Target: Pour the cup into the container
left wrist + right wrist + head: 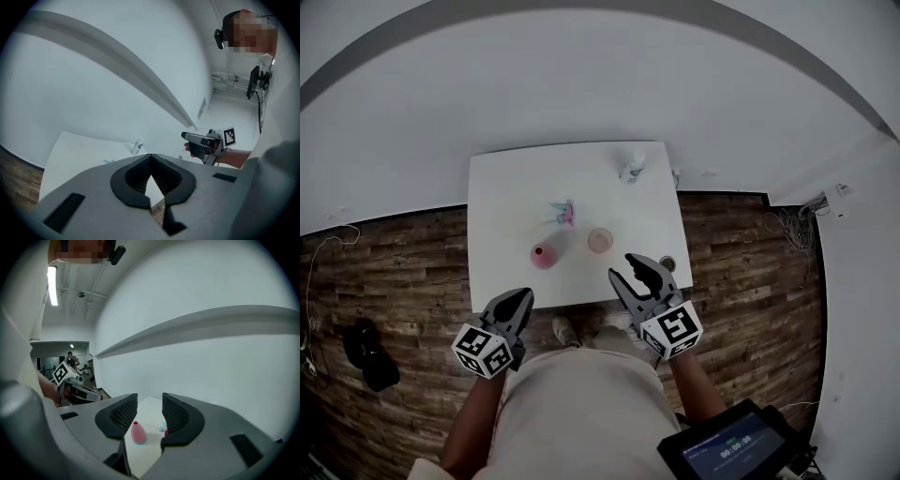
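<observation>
Looking steeply down at a white table [506,187] standing on a wood-plank floor. Finding a pale pink cup [600,240] upright on the near half of the table, right of the middle and a little back from the near edge. Finding a pink cone-shaped container [544,254] near the cup's left, not touching it, also upright, with its narrow mouth on top.

Holding the right gripper [623,266] over the near edge, toward the near right corner, with jaws parted by a narrow gap and gripping nothing. Catching the container in plain sight through that gap. Holding the left gripper [523,296] just short of the near edge, left of the middle, with jaws pressed together at the tips and carrying nothing.

Placing the cup ahead of the right jaws and slightly to their left, much nearer to them than to the left jaws. Lining the left gripper up more with the container than with the cup.

Judging the right gripper the better placed for the grasp: reaching forward, swinging a touch left, and probably widening the jaws to straddle the upright cup from its side. Judging the pour as not yet begun.
</observation>
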Tool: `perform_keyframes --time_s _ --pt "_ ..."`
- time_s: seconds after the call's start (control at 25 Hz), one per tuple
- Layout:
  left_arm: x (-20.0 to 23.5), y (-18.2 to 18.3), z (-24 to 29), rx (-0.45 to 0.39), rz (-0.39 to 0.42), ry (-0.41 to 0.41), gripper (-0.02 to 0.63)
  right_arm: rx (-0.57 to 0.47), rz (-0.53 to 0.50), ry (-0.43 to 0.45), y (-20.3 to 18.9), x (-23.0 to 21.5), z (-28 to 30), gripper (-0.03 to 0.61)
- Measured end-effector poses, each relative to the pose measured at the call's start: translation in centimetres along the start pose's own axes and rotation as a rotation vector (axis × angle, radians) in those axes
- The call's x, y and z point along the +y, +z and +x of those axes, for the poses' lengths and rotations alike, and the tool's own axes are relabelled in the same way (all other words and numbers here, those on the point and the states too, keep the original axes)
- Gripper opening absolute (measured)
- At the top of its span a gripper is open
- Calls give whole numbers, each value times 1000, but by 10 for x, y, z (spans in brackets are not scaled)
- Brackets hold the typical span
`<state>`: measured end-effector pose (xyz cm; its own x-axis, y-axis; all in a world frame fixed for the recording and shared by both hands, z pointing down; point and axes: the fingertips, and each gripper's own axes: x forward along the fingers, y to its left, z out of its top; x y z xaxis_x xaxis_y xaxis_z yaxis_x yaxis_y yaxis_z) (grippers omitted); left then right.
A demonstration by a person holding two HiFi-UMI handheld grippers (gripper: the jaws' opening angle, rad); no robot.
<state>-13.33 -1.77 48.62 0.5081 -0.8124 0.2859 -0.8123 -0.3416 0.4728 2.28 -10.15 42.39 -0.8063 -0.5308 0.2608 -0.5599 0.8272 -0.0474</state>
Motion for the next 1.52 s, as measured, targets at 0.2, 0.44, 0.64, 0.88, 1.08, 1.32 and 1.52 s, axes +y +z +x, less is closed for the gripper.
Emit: perform_keyframes --time_s 0.2,0.44,0.64,0.88,1.08,1.32,1.52 --pt "6 -1 -3 -11 -5 3 11 27 -34 0 -5 -2 6 149" --pt "6 0 -1 -20 -26 30 11 48 -71 20 -6 -16 11 149" --pt "8 -5 4 -26 -43 92 11 57 -125 77 -8 -33 19 150" --pt "9 -8 10 -60 -100 231 11 90 -205 243 -18 -39 31 206" --pt "6 -10 20 -78 -118 331 11 103 -269 334 -27 -53 39 241" --pt "0 -10 26 -81 -96 398 11 119 -283 380 -43 -67 46 241" --pt "2 -7 37 -81 -85 452 11 129 -287 413 -53 -82 55 241"
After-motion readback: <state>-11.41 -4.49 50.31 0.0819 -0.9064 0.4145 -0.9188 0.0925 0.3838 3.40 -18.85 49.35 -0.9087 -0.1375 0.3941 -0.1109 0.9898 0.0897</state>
